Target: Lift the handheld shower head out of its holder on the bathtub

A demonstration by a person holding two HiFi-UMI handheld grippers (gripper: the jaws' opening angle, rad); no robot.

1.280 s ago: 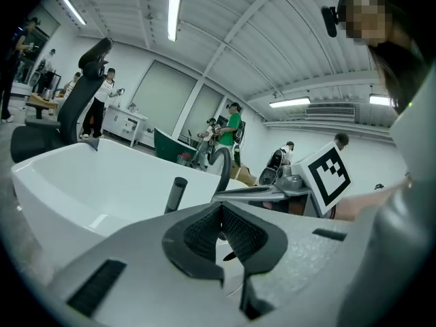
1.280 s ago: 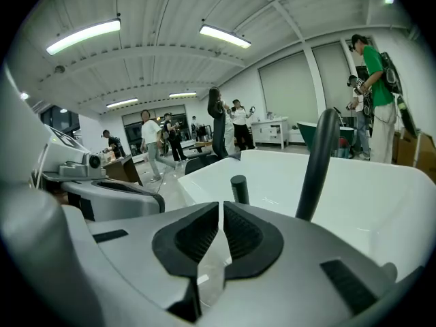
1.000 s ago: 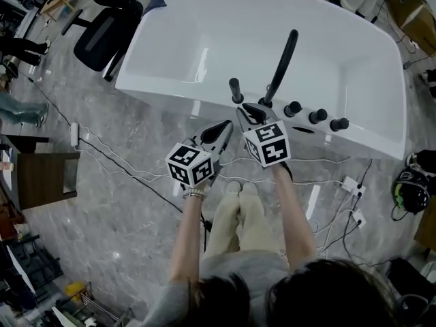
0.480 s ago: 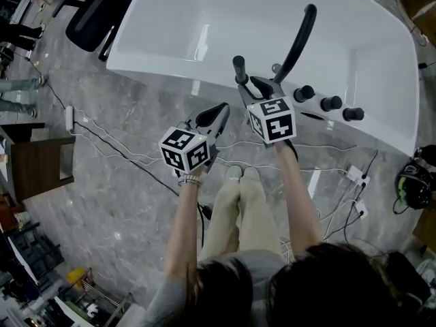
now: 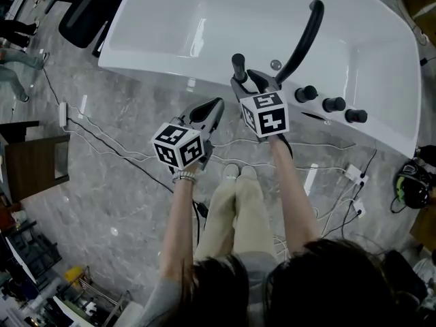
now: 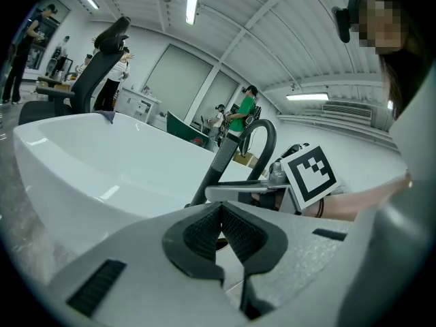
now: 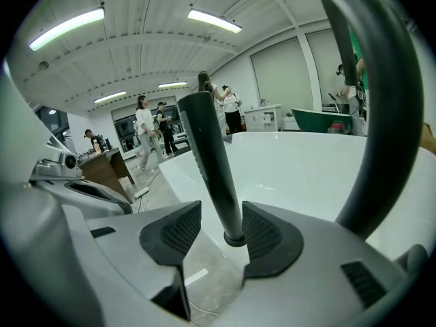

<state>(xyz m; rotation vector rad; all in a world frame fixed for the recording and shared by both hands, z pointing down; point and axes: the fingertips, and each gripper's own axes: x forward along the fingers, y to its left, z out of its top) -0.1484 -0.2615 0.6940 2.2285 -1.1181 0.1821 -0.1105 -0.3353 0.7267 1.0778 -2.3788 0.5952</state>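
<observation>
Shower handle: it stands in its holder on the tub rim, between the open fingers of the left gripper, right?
No, it is the right gripper, as the right gripper view shows: its fingers have just been opening, and the shower handle stands between them, in its holder on the tub rim.

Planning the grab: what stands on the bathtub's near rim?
The upright shower head, ungripped between the right gripper's jaws, which have just been opening; a curved black spout; three black knobs. The gripper hides the holder's base.
</observation>
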